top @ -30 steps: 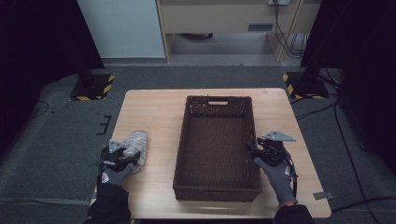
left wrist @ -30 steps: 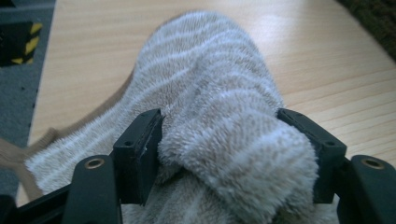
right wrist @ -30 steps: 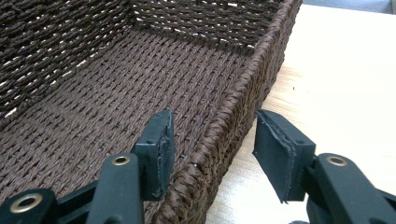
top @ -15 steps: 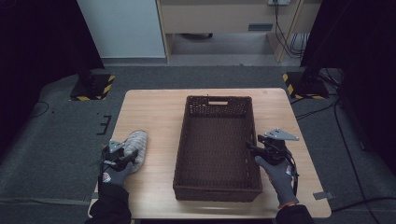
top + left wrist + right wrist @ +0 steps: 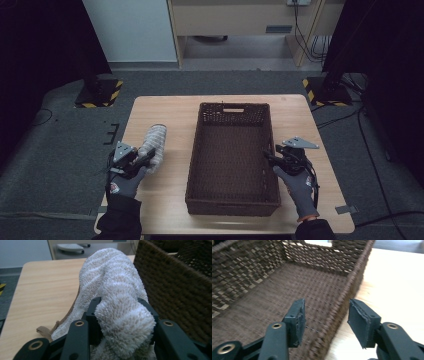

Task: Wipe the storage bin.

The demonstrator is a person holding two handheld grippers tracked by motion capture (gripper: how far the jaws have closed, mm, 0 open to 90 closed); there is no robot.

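Observation:
A rolled white towel [image 5: 154,141] is at the left of the wooden table [image 5: 165,107], with my left gripper [image 5: 144,159] shut on its near end. Its jaws have just been closing on the towel. In the left gripper view the fluffy towel [image 5: 115,282] bulges between both jaws of that gripper [image 5: 120,303], and a brown tag hangs below it. A dark woven basket [image 5: 272,145] stands in the middle. My right gripper [image 5: 270,156] straddles the basket's right rim [image 5: 355,281]. Its jaws [image 5: 325,312] have just been closing, but both pads are still clear of the rim.
The basket wall [image 5: 175,290] rises close on the right of the towel. Bare tabletop [image 5: 397,277] lies to the right of the basket. Cables and yellow-black stand feet [image 5: 327,92] sit on the grey floor beyond the table.
The left gripper has closed on the towel and lifted it off the table, so the roll now points up and away. The right hand has stayed at the basket's rim.

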